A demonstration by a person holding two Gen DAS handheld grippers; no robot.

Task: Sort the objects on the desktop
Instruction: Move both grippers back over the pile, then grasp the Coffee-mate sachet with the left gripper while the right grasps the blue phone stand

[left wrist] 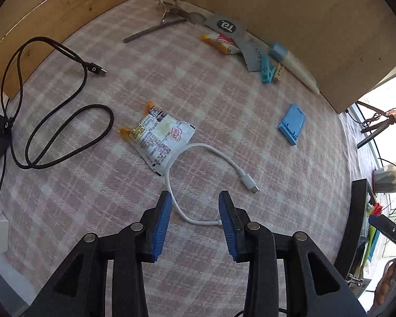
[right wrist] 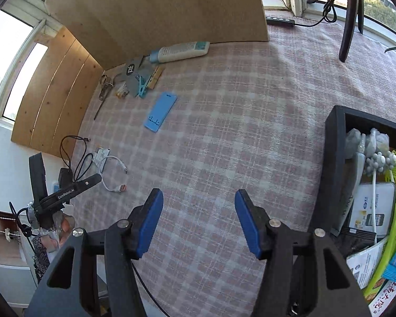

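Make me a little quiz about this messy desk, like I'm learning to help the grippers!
1. True or false: the left gripper has its jaws shut on the white cable.
2. What lies partly on top of the white cable: A) the snack packet, B) the blue phone stand, C) the black cable?
3. Fill in: the white tube lies against the wooden ____.

Key
1. False. The jaws stand open, with the cable on the cloth between them.
2. A.
3. Board.
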